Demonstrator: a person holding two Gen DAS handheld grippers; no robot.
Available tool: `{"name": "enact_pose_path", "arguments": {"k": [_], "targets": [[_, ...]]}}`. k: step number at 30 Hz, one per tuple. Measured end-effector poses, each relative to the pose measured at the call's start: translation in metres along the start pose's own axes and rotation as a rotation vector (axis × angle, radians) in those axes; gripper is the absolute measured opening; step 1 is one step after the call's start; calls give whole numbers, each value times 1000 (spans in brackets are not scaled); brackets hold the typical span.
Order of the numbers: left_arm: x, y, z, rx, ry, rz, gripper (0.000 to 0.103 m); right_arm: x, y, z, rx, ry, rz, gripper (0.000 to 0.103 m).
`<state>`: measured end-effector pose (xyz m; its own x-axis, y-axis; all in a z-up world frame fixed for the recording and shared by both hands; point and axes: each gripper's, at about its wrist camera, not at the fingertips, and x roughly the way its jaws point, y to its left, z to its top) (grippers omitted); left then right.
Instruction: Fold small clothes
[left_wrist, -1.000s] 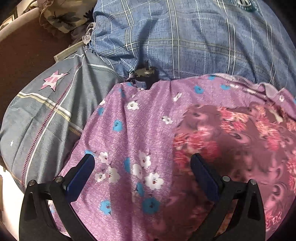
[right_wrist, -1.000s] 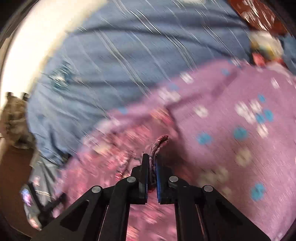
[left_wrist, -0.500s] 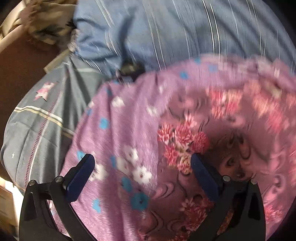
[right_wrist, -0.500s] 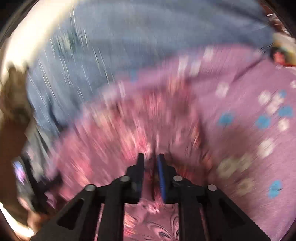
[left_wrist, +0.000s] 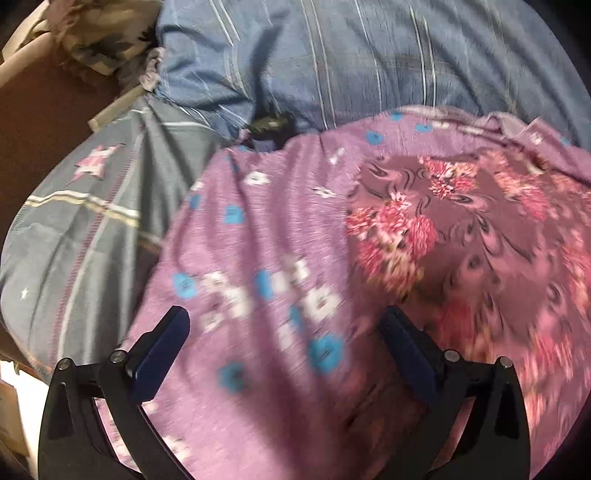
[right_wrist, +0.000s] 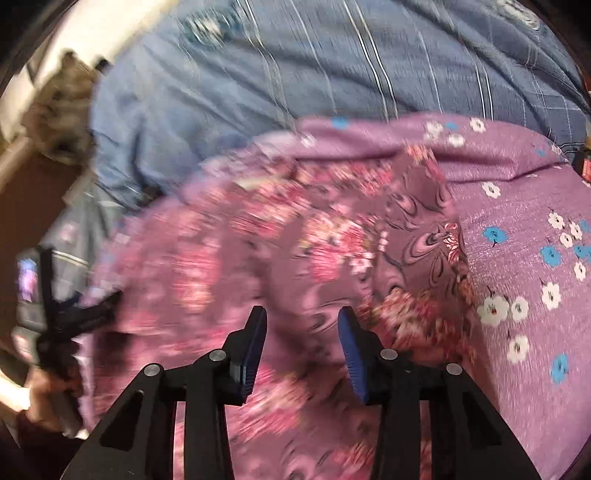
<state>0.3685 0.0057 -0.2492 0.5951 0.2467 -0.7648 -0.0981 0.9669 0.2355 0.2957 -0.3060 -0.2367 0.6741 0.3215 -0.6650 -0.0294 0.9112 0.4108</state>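
Garment (right_wrist: 303, 251): dark floral cloth, lies on purple sheet (right_wrist: 517, 206) on bed. Right tongs (right_wrist: 302, 325) opening, nothing between, likely letting fold settle. Left tongs (left_wrist: 284, 328) spread wide, empty, above sheet.

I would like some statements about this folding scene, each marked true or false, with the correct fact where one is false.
1. The dark floral garment lies on a purple sheet with blue and white flowers. True.
2. The right gripper is shut tight on the garment. False: its blue fingers stand apart and are opening, nothing pinched between them.
3. The left gripper has its fingers wide apart. True.
4. The left gripper holds a corner of the garment. False: it holds nothing.
5. A blue striped cover lies beyond the purple sheet. True.
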Motion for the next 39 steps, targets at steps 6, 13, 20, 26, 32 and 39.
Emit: {"name": "enact_pose_path", "arguments": {"k": [6, 13, 20, 26, 32, 39], "targets": [[-68, 60, -56, -38, -95, -71, 103, -73, 1, -36, -9, -112, 58, 44], [-112, 77, -152, -27, -2, -191, 103, -127, -14, -110, 28, -38, 102, 49], [-117, 51, -220, 37, 172, -293, 96, -156, -17, -177, 42, 137, 76, 58], [-82, 43, -255, -32, 379, -353, 96, -149, -42, -218, 111, 285, 3, 62], [-52, 23, -264, -2, 449, -369, 96, -115, -72, -238, 256, 393, -24, 66], [-43, 30, -260, -44, 424, -465, 55, -76, -44, -244, 173, 453, 17, 66]]}}
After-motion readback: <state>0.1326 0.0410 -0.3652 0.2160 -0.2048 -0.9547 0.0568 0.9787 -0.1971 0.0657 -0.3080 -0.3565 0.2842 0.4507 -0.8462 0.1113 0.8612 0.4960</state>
